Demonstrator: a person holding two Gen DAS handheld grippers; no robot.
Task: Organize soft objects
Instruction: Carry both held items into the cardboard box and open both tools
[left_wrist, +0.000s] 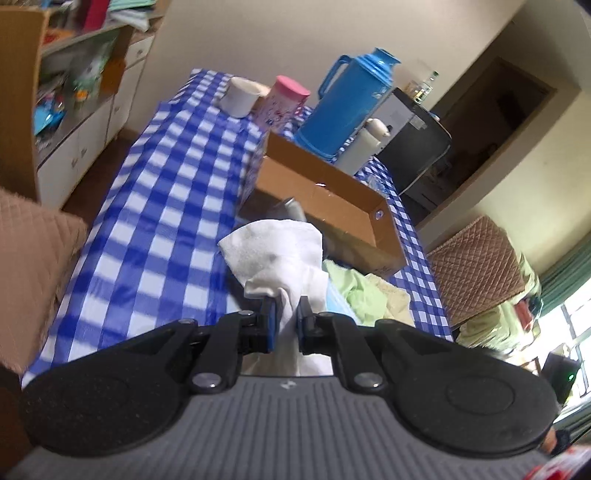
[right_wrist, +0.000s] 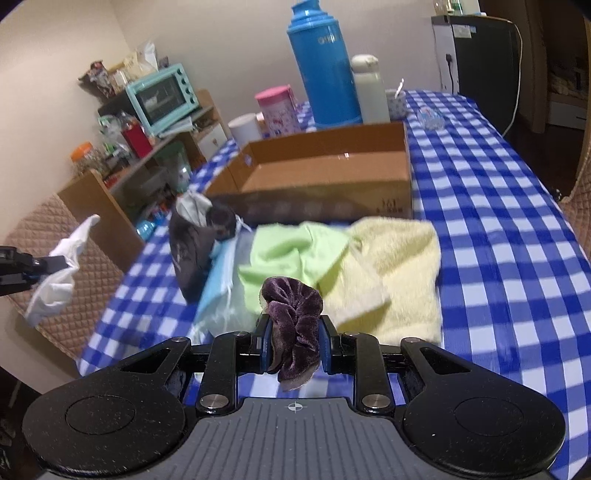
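Socks and scrunchie, both up off the table.
My left gripper pinches a white sock; my right gripper squeezes a purple scrunchie above the towels near the cardboard box.

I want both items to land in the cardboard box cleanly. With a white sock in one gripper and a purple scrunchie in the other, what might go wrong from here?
1. The white sock is pinched only at one end by the left gripper, so it may slip out or drape over the cardboard box wall.
2. The purple scrunchie bulges past the right gripper jaws and may cling on release.
3. The blue thermos stands just behind the box; overshooting could knock it.
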